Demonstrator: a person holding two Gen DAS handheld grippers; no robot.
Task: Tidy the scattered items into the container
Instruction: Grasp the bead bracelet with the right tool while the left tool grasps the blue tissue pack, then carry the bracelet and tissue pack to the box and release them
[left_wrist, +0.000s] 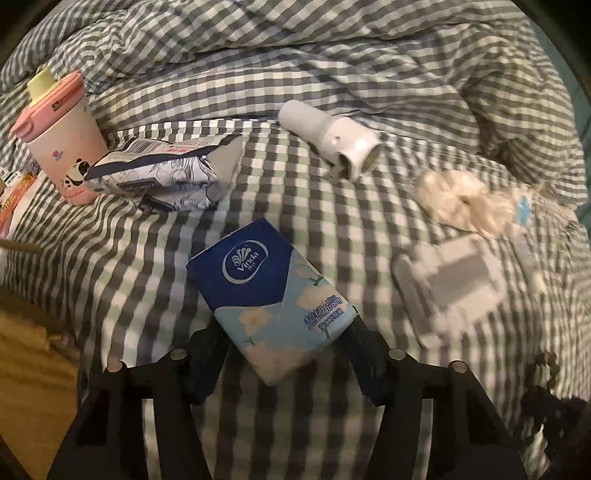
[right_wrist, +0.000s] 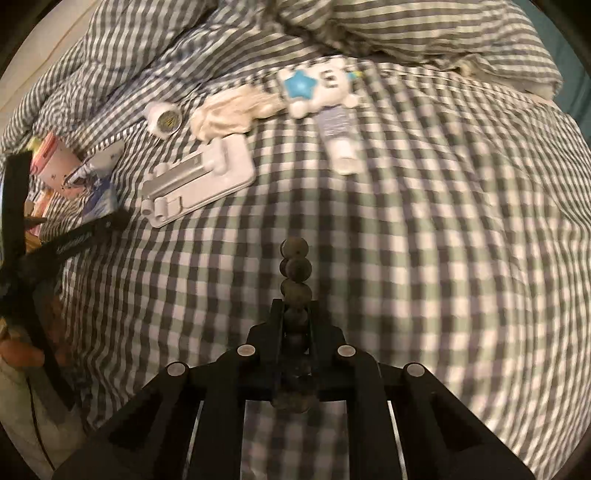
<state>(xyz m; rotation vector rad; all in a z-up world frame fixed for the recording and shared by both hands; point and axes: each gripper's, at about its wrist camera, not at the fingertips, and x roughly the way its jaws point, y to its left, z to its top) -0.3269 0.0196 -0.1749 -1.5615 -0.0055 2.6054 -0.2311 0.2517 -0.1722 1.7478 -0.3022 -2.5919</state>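
In your left wrist view, your left gripper (left_wrist: 284, 347) has its two fingers spread about as wide as one blue tissue pack (left_wrist: 275, 295), which sits tilted between them, pinched at its lower sides. Ahead of the fingers and to their left stand one pink cup (left_wrist: 62, 144) and, leaning against it, one patterned pouch (left_wrist: 166, 170). Straight ahead, beyond the pack, one white bottle (left_wrist: 328, 140) lies on its side. Ahead to the right lies one cream scrunchie (left_wrist: 461, 201), and nearer the right finger one white phone stand (left_wrist: 448, 291), blurred. Everything rests on one checked sheet (left_wrist: 147, 280). One string of dark beads (left_wrist: 543, 373) shows at the far right edge.

In your right wrist view, your right gripper (right_wrist: 295, 314) has its fingers nearly closed on that bead string (right_wrist: 295, 273); about four beads stick up past the fingertips, with more between and behind them. Ahead to the left lie the phone stand (right_wrist: 199, 184), the scrunchie (right_wrist: 225, 114) and the bottle (right_wrist: 164, 118), end on. Straight ahead, further off, are one star toy (right_wrist: 306, 88) and one tube (right_wrist: 338, 136), touching. Your left gripper (right_wrist: 107, 225) shows at the far left, beside the cup (right_wrist: 55, 162). I cannot tell where the container is.
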